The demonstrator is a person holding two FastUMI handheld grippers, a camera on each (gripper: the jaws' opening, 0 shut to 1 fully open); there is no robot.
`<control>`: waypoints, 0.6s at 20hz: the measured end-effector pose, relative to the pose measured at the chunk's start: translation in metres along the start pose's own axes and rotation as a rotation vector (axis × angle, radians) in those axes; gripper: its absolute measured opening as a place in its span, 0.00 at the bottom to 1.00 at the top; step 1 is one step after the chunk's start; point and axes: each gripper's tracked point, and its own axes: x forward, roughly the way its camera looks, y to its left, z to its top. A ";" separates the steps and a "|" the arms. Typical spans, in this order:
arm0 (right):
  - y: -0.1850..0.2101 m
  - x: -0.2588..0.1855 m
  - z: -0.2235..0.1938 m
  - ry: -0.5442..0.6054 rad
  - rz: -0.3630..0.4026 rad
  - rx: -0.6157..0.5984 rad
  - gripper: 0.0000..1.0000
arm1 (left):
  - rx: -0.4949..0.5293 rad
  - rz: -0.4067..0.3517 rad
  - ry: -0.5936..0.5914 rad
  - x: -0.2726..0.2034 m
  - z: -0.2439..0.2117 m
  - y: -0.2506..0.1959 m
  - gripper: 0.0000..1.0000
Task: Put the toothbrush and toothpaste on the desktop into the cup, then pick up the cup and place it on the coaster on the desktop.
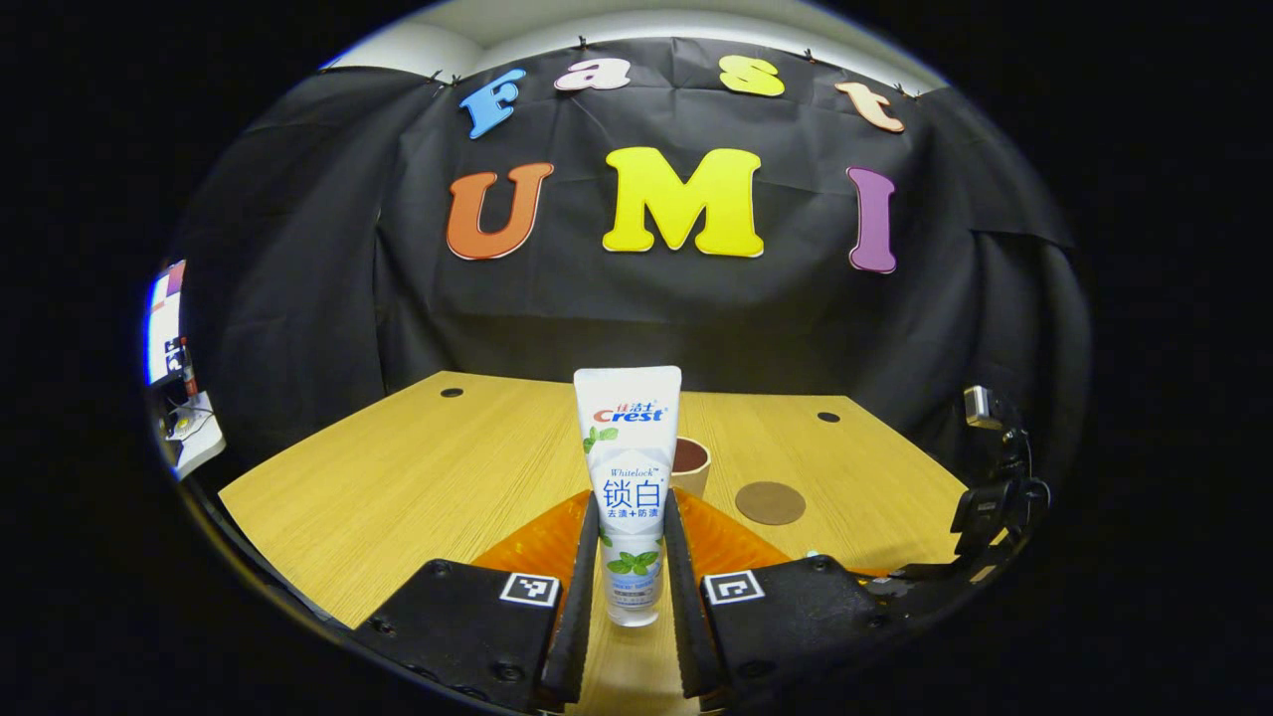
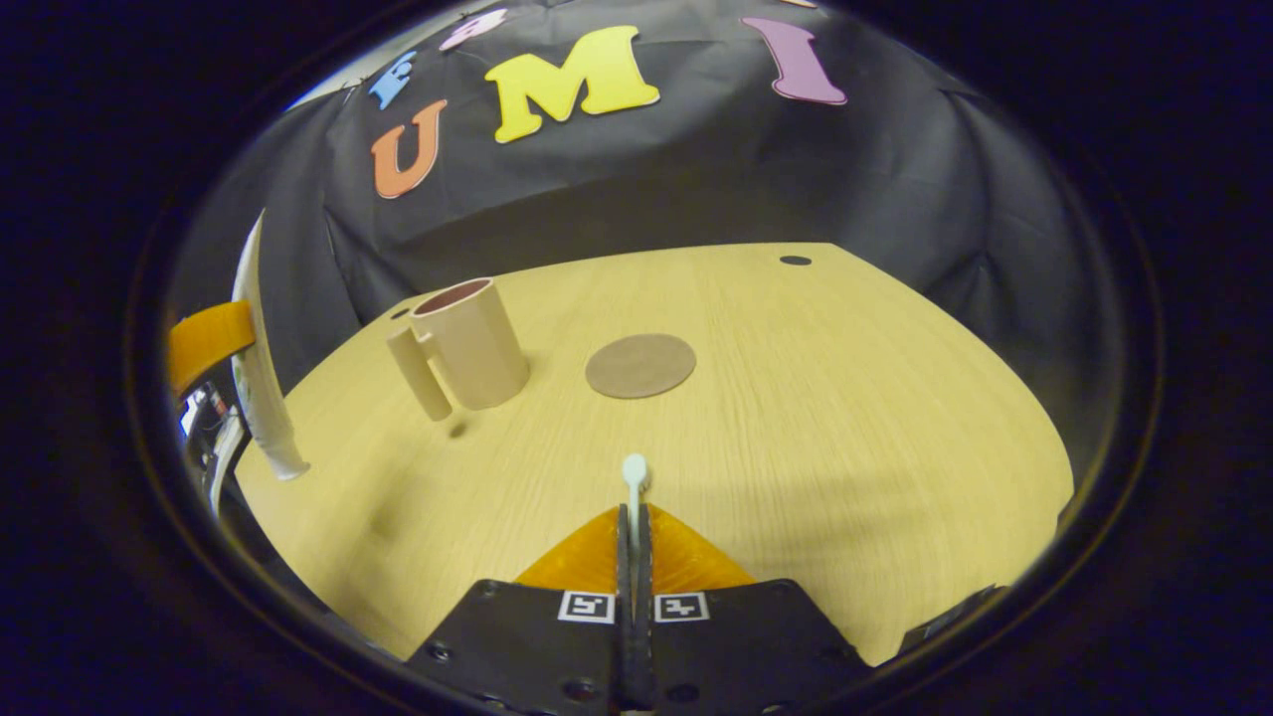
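In the left gripper view my left gripper point(image 1: 631, 537) is shut on a white toothpaste tube point(image 1: 629, 467), held upright above the wooden desk point(image 1: 398, 487). Behind the tube stands the beige cup point(image 1: 692, 465), partly hidden, with the round brown coaster point(image 1: 770, 502) to its right. In the right gripper view my right gripper point(image 2: 634, 537) is shut on a white toothbrush point(image 2: 634, 475) whose end sticks out past the fingertips. The cup point(image 2: 469, 343) with its handle stands ahead to the left, the coaster point(image 2: 640, 365) just right of it. The toothpaste tube point(image 2: 259, 368) hangs at the far left.
The desk point(image 2: 845, 418) has small dark holes point(image 2: 795, 261) near its far edge. Black cloth walls close the back and sides. The other gripper point(image 1: 995, 497) shows at the right rim of the left gripper view. Clutter lies beyond the desk's left edge.
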 end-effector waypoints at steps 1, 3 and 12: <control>0.000 -0.003 0.005 -0.011 0.006 0.003 0.00 | 0.000 0.000 -0.027 0.005 0.008 -0.001 0.39; -0.001 -0.011 0.013 -0.036 0.012 -0.015 0.00 | -0.005 -0.023 -0.105 0.018 0.032 -0.005 0.39; -0.033 -0.068 0.048 -0.175 0.011 -0.024 0.00 | -0.018 -0.087 -0.316 0.095 0.117 -0.017 0.38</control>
